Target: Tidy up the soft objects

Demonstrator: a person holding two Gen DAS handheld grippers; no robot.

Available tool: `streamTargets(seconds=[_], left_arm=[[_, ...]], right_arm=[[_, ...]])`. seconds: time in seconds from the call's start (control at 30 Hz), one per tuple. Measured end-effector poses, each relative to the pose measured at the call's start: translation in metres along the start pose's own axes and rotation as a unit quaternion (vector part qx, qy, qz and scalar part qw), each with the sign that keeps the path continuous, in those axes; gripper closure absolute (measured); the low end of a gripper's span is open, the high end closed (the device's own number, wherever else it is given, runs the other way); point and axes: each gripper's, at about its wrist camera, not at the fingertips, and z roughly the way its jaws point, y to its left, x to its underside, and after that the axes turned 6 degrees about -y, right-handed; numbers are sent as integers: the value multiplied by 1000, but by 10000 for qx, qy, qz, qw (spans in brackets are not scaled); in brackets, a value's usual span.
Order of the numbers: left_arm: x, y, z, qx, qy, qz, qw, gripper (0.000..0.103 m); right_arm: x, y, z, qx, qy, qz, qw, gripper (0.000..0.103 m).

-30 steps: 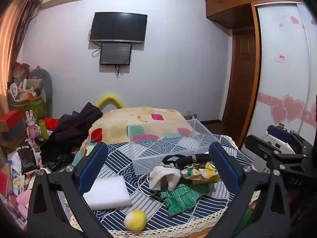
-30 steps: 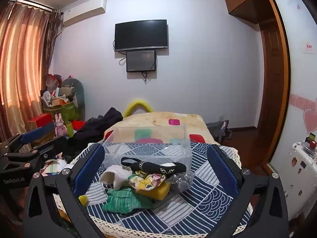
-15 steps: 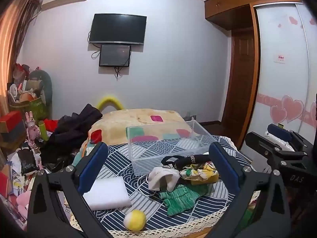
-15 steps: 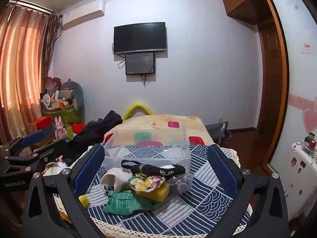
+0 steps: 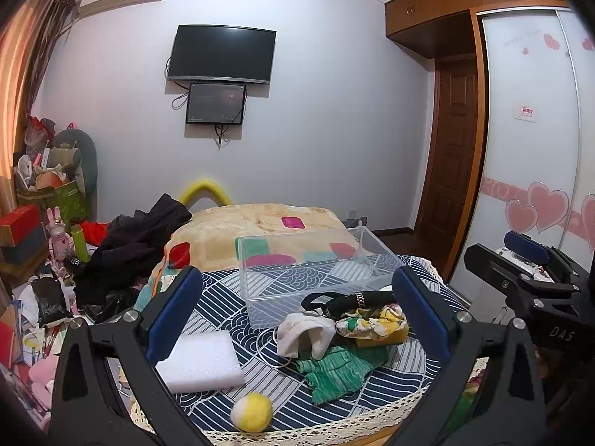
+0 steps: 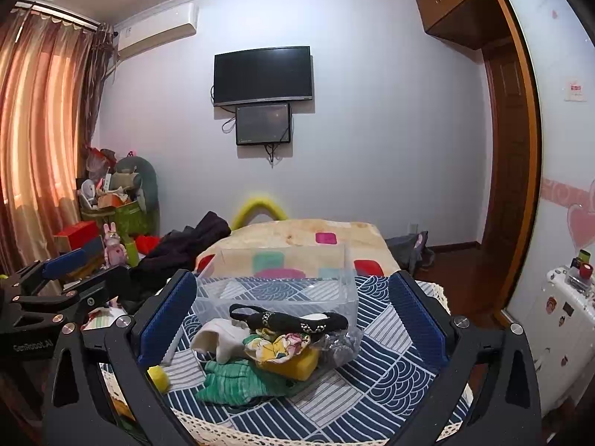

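Note:
A clear plastic bin (image 5: 312, 264) stands empty on a blue patterned tablecloth (image 5: 260, 390). In front of it lies a pile: a black band (image 5: 349, 299), a white cloth (image 5: 305, 336), a floral cloth (image 5: 372, 321) on a yellow sponge (image 5: 383, 340), and a green knit piece (image 5: 334, 369). A white foam block (image 5: 200, 360) and a yellow-white ball (image 5: 251, 411) lie to the left. My left gripper (image 5: 297, 312) is open and empty above the table's near edge. My right gripper (image 6: 293, 316) is open and empty, framing the pile (image 6: 267, 345) and bin (image 6: 275, 282).
A bed with a patchwork blanket (image 5: 260, 223) and dark clothes (image 5: 141, 238) lies behind the table. Clutter and boxes (image 5: 33, 260) fill the left floor. A wardrobe with hearts (image 5: 539, 186) and a door (image 5: 453, 148) are on the right.
Both cameras have tilted slightly, so the scene sits a little lower in view. The grippers stay open and the objects on the table have not moved.

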Motion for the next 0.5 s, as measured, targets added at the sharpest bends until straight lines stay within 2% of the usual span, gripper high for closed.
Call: streamTargets(seconds=[0.5], left_arm=[[0,-1,0,3,-8,2,10000,0]], right_arm=[[-6,2,-6,2,-75,-4,10000,0]])
